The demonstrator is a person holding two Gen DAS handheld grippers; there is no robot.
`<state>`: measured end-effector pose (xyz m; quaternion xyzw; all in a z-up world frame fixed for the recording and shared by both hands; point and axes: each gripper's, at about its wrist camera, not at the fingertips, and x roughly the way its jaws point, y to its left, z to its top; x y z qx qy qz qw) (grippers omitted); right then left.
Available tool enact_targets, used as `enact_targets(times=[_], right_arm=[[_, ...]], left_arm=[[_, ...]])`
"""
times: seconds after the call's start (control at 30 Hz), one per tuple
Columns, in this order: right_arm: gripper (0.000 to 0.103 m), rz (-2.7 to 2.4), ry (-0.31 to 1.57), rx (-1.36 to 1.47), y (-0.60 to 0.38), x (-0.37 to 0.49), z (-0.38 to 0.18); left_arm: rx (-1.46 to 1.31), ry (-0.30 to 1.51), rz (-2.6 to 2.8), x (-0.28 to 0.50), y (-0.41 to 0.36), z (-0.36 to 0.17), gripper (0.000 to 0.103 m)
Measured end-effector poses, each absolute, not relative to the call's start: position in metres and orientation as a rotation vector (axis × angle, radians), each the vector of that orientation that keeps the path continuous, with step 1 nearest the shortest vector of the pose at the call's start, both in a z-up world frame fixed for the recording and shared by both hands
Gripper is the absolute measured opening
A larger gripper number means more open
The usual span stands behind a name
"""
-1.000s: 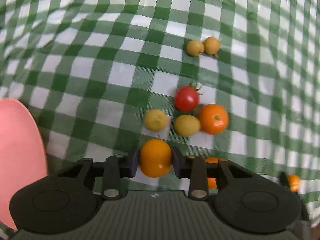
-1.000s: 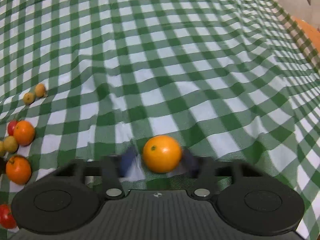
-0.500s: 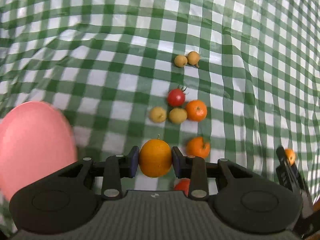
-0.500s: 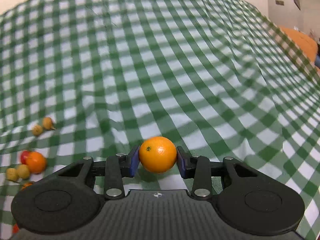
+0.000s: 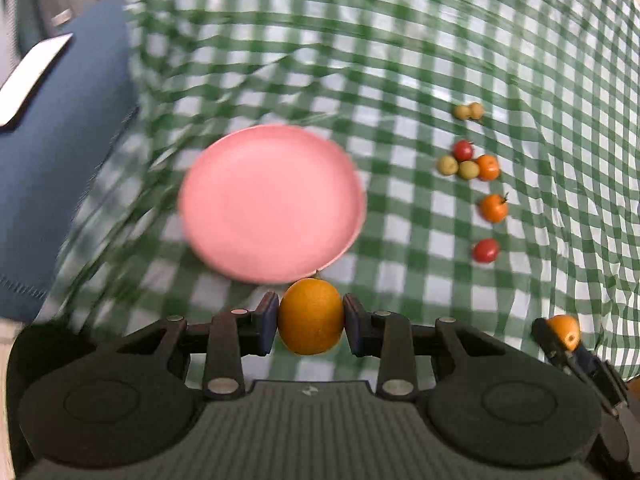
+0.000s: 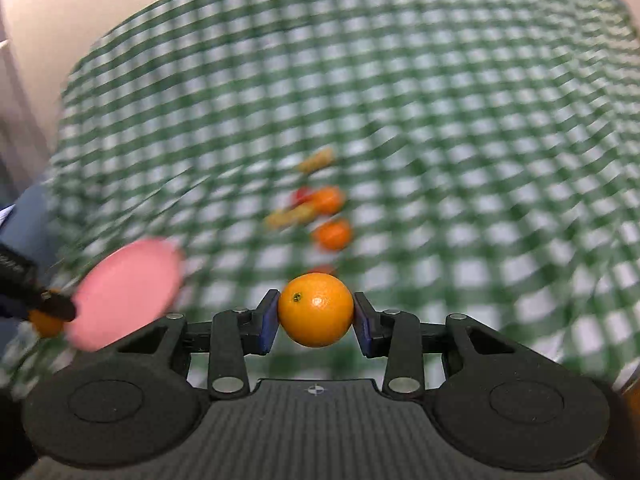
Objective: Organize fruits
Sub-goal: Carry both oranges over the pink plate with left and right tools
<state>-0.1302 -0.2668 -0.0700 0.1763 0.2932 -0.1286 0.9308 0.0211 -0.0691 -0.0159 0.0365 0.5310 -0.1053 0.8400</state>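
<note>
Gripping 1 orange (image 5: 310,317) between its blue pads, the left gripper (image 5: 311,322) sits at lower centre of its frame, with the pink plate (image 5: 272,204) just above the fruit. Right of the plate, loose fruits lie on the green checked cloth (image 5: 400,60): 2 small yellow ones (image 5: 468,111) uppermost, a touching cluster of 4 (image 5: 469,162) below them, then a separate orange fruit (image 5: 493,208) and a red tomato (image 5: 485,250). At upper left, a blue surface (image 5: 60,128) borders the cloth. The right gripper (image 6: 316,314) likewise clamps a second orange (image 6: 315,309) at lower centre of its blurred frame; there the plate (image 6: 128,292) shows at lower left.
</note>
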Motion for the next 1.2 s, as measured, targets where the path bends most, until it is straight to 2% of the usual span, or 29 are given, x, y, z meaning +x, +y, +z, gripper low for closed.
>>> enact_targets(times=[0.23, 0.47, 1.2], right_arm=[[0.04, -0.159, 0.586, 0.235, -0.207, -0.129, -0.045], [0.04, -0.138, 0.58, 0.156, -0.179, -0.139, -0.03], [0.04, -0.129, 0.624, 0.089, -0.165, -0.127, -0.037]], left_arm=[[-0.028, 1.117, -0.21, -0.014, 0.002, -0.005, 0.039], [-0.082, 1.063, -0.203, -0.03, 0.043, 0.005, 0.039], [-0.138, 1.086, -0.221, -0.007, 0.056, -0.005, 0.039]])
